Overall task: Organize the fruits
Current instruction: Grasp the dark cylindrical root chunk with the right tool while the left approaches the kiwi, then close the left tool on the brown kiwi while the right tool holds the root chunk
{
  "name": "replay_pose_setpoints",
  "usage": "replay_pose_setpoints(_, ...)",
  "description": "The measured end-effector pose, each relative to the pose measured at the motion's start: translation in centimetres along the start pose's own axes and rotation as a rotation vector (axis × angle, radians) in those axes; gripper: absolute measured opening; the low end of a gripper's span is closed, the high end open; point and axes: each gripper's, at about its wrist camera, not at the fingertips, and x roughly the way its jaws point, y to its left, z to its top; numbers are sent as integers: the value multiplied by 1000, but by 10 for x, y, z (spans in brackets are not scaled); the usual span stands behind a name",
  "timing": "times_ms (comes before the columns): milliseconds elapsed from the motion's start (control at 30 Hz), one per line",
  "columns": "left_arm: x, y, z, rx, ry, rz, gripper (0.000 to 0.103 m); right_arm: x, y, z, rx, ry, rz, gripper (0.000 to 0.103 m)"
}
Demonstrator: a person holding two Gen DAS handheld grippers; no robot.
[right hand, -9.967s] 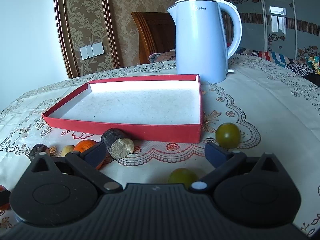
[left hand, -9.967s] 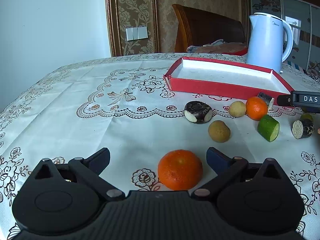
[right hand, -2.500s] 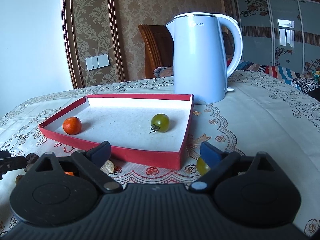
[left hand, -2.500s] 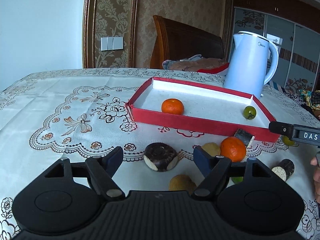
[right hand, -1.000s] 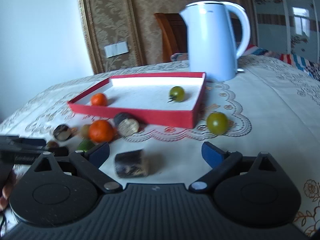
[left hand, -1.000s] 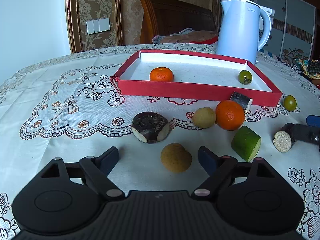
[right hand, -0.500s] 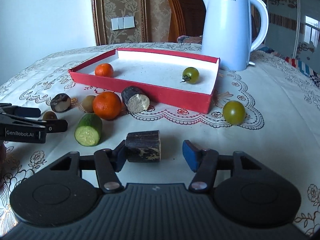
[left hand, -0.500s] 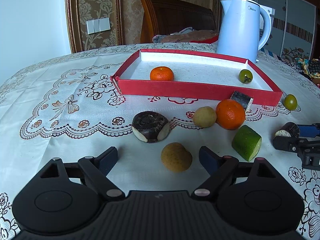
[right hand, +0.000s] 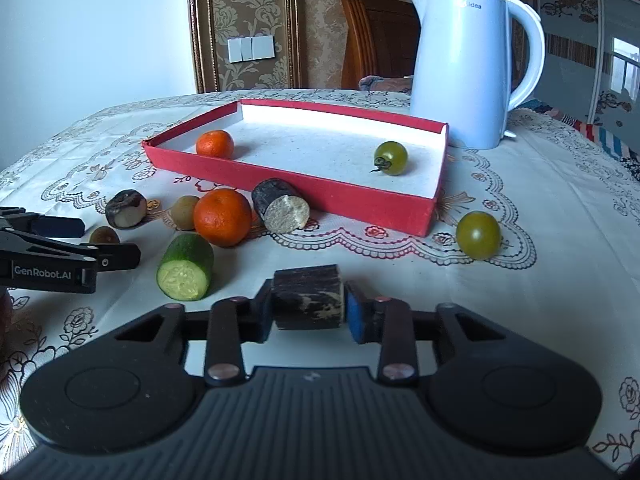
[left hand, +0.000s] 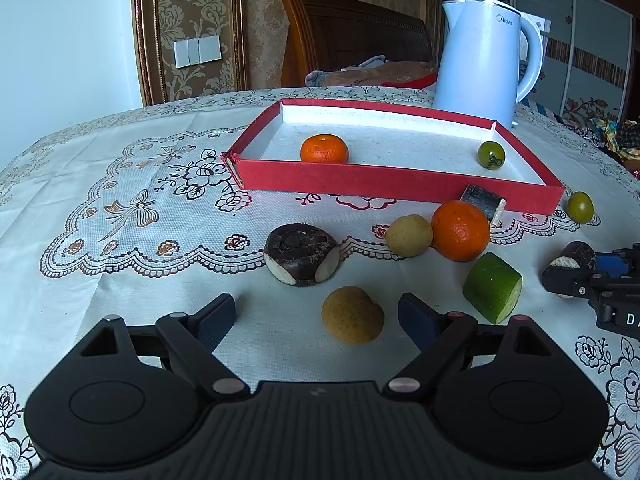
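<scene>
Clamping the dark stub (right hand: 308,302) across its cut ends, right gripper (right hand: 306,312) has its jaws shut on it, low over the desk (right hand: 540,300), well in front of the tray (right hand: 360,200). Stub looks stiff, light, rough-skinned; flat ends grip fine. Left gripper (left hand: 316,318) is wide open, holding nothing, brown fruit (left hand: 352,314) between its fingers. Cucumber (right hand: 186,266), orange (right hand: 222,216) and second stub (right hand: 280,206) crowd the tray's near wall; kettle (right hand: 468,68) behind it.

both wrist views: low, near tabletop | shared: red tray (left hand: 400,182)
</scene>
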Motion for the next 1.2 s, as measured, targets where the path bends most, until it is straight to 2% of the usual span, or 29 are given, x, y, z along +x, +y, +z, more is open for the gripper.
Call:
replay_pose_setpoints(100,-3,1,0,-7,-9,-15,89,0,0,0,0,-1,-32,31)
replay_pose_setpoints(500,-6,-7,-2,39,-22,-26,88,1,-2,-1,12,5,-24,31)
replay_pose_setpoints(600,-5,-8,-2,46,-12,-36,83,1,-3,-1,16,5,-21,32)
replay_pose_setpoints(700,-7,-12,-3,66,-15,-53,67,1,-3,-1,19,4,-18,32)
replay_pose_setpoints(800,-7,-13,-4,75,-17,-55,64,1,-4,-1,20,4,-17,32)
replay_pose_setpoints(933,-7,-14,-4,79,-19,-66,54,2,-3,-2,19,4,-18,32)
replay_pose_setpoints(1200,-7,-15,-4,74,-21,-73,49,1,-3,-1,16,5,-20,32)
